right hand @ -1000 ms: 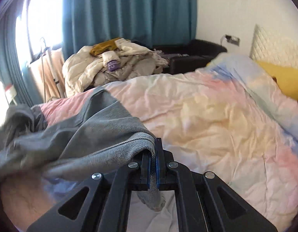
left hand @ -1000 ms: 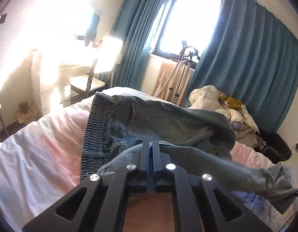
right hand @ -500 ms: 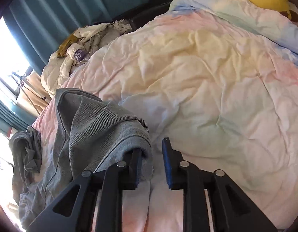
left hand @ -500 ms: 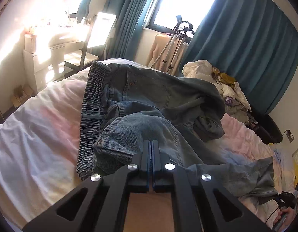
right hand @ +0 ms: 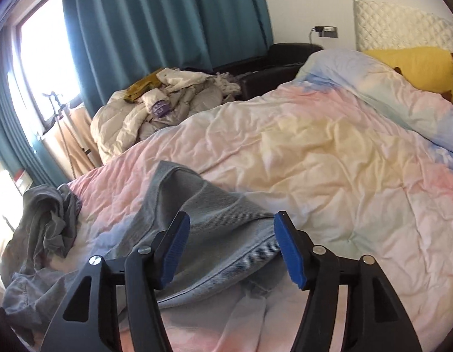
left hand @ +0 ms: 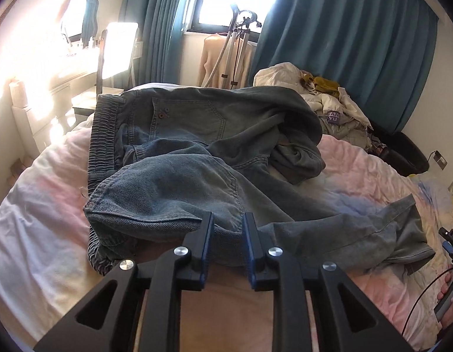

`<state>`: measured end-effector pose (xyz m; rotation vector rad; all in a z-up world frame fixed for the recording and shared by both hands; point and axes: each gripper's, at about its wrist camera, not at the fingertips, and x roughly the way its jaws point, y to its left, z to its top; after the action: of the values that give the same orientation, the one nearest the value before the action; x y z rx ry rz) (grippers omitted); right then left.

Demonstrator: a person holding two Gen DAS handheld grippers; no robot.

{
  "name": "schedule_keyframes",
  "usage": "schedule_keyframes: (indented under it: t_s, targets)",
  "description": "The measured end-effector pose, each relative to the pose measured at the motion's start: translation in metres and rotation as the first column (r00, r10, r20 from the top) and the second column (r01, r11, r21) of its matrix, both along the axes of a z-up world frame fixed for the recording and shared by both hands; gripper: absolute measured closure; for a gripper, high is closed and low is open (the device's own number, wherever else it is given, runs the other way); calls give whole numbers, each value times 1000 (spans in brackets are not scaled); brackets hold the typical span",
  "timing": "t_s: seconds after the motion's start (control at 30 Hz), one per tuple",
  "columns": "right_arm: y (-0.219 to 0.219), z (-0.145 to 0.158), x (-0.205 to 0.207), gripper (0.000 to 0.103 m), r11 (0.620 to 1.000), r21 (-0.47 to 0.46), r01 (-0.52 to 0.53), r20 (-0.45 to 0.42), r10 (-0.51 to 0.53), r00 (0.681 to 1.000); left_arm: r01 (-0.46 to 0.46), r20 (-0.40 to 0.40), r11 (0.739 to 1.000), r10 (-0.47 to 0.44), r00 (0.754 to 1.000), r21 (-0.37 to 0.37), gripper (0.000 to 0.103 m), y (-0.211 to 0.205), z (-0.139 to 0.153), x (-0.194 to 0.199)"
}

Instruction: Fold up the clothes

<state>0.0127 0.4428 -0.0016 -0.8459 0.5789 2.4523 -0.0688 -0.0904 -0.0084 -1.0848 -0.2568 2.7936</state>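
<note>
My left gripper [left hand: 225, 228] has its jaws spread a little, with denim lying across the gap but not pinched. My right gripper [right hand: 231, 234] is spread wide, its blue pads [right hand: 289, 249] straddling a hem without touching it. Neither holds anything.

The jeans [left hand: 197, 152] lie rumpled on the pastel duvet [right hand: 329, 161]. In the left view the elastic waistband [left hand: 101, 135] runs down the left of the frame, and 1 leg [left hand: 373, 228] trails off to the lower right, so the garment's long axis runs from centre left to lower right. The other leg is bunched up near the centre right. In the right view the leg end [right hand: 214, 228] sits directly ahead, at lower centre, between my jaws.

I judge that the next move depends on this layout: my left gripper is nearest the waist end and my right is nearest the hem.

The only container-like thing is a dark armchair [right hand: 273, 64] beyond the bed, next to a heap of pale laundry [right hand: 167, 105]; I cannot tell whether the heap rests in it.
</note>
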Motion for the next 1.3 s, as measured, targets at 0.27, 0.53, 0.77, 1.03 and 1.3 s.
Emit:
schedule_keyframes:
  t_s: [0.27, 0.53, 0.77, 1.03, 1.3]
  targets:
    - [-43, -7, -90, 29, 980, -115, -162, 57, 170, 984, 1, -4, 1000, -1, 1000, 7, 55, 10, -10, -14]
    - [-33, -34, -191, 28, 972, -234, 35, 302, 39, 952, 7, 78, 996, -14, 997, 85, 55, 7, -35, -40]
    - [8, -86, -205, 39, 920, -264, 291, 468, -142, 872, 8, 114, 993, -22, 993, 120, 55, 2, -52, -52]
    - [9, -84, -198, 92, 927, -231, 295, 426, -176, 888, 21, 127, 987, -42, 991, 160, 55, 0, -58, -60]
    - [-24, 37, -197, 95, 984, -173, 49, 100, -32, 994, 30, 115, 975, -56, 992, 221, 55, -4, -51, -55]
